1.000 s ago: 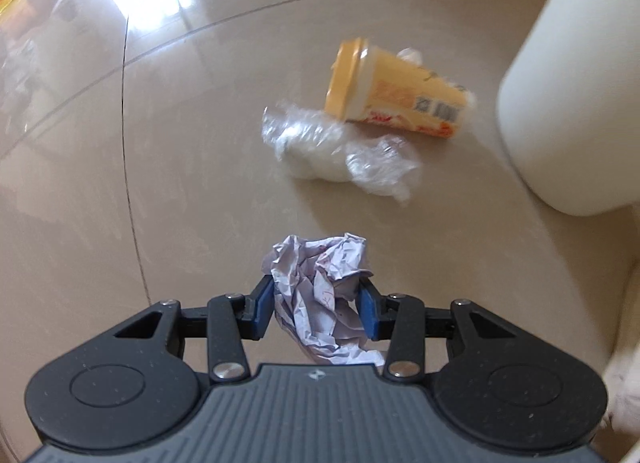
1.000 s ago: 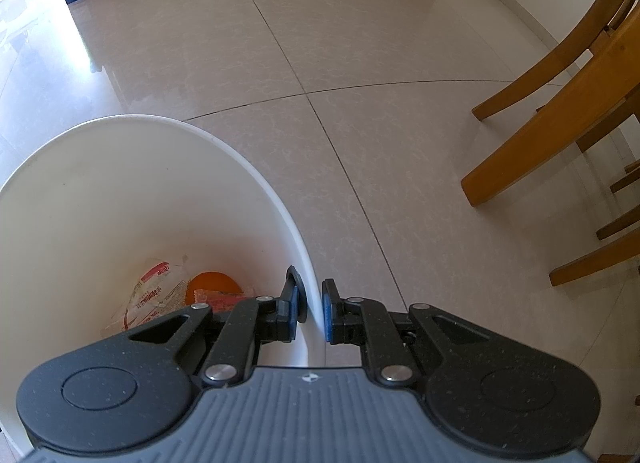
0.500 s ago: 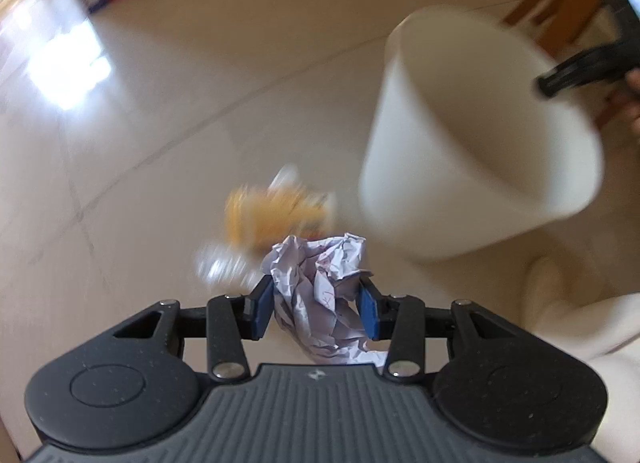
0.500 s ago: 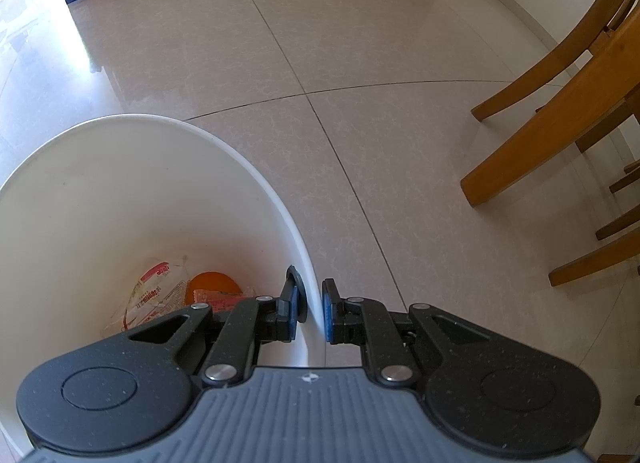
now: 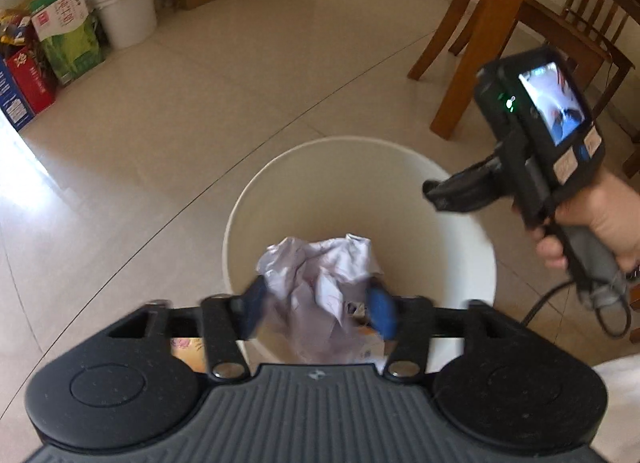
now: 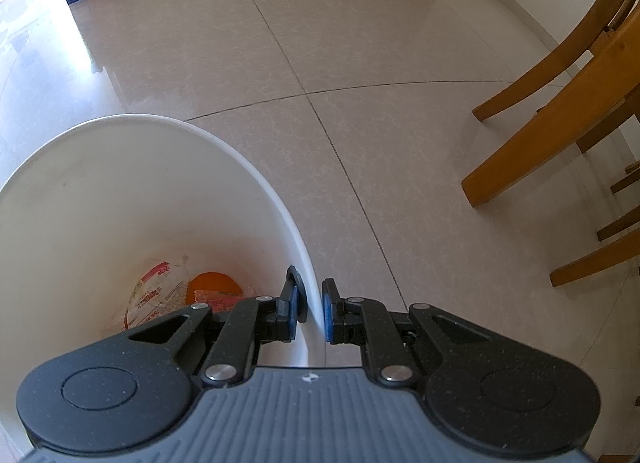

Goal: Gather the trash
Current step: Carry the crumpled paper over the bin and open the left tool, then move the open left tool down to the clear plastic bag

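Note:
A crumpled white paper wad (image 5: 320,275) sits between the blue fingers of my left gripper (image 5: 318,307), which is shut on it. The fingers are motion-blurred. The wad hangs over the open mouth of the white trash bin (image 5: 240,223). My right gripper (image 6: 312,309) is shut on the bin's rim (image 6: 280,199), one finger inside and one outside; it also shows in the left wrist view as a black gripper (image 5: 434,193) held by a hand (image 5: 600,219). At the bin's bottom lie an orange piece (image 6: 212,285) and a printed wrapper (image 6: 152,293).
Wooden chair and table legs (image 6: 540,131) stand to the right of the bin on the tiled floor (image 6: 360,43). Cartons (image 5: 24,83), a green bag (image 5: 68,31) and a white bucket (image 5: 128,11) line the far wall. A yellow scrap (image 5: 188,347) shows under my left gripper.
My left gripper has carried the paper wad up from the floor to over the bin's mouth. Its fingers now stand a little wider and blurred. The right gripper and bin have not moved.

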Available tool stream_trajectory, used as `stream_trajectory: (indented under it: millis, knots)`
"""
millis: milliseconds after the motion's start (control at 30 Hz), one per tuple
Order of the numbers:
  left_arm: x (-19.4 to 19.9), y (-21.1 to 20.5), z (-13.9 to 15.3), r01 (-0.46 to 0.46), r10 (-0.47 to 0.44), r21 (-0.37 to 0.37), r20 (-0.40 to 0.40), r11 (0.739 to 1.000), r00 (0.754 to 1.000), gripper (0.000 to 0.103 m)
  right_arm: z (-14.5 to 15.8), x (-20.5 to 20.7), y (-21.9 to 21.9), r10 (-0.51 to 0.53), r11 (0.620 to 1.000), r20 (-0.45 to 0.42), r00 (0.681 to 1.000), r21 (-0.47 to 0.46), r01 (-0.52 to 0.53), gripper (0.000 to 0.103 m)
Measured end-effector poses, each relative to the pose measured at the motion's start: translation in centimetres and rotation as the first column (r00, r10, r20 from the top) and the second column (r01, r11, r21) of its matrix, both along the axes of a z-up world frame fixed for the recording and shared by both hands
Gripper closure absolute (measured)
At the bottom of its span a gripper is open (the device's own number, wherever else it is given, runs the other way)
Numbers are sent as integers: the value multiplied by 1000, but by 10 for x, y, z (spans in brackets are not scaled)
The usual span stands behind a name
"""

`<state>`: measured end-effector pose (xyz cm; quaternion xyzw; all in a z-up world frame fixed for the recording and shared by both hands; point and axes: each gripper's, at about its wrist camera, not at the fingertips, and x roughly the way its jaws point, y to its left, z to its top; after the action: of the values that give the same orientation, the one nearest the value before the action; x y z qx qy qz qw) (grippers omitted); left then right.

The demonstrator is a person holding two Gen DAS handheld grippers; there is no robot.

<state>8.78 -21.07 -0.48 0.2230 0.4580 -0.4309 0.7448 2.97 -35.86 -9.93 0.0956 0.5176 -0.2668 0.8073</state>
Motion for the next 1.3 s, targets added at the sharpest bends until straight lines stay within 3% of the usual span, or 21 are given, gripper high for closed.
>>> stream_trajectory:
  millis: [33,67,267,533,767,867,1033,1300]
  knots:
    - [-1,-3,0,-6,6,-5,7,1000,1000,20,0,0,0,1,1000,1,1000,2,-1,88]
    - [-2,-5,-1,-11,11,-9,15,1000,1000,15,0,-1,-1,2,1000,2,1000,4,-2,88]
    - [-3,-6,-4,-21,21,1,36,1000,999,14,0,-1,-1,7,1000,4,1000,6,-7,88]
    - [14,26,-1,-85,85,6,50,996,995,13,-1,-1,0,7,1000,3,1000,4,-7,88]
    - [37,75,-28,-238,238,3,18,971,971,11,-1,0,1,8,1000,1,1000,0,-8,88]
    - [49,102,-54,-354,354,26,-3,935,935,11,-2,1,3,16,1000,-2,1000,-9,-16,88]
    - [69,139,-110,-532,537,81,-82,843,839,11,-2,1,5,12,1000,-3,1000,-11,-12,88]
    - [90,162,-200,-686,708,175,-154,706,689,11,-2,3,10,12,999,-10,1000,-32,-12,87]
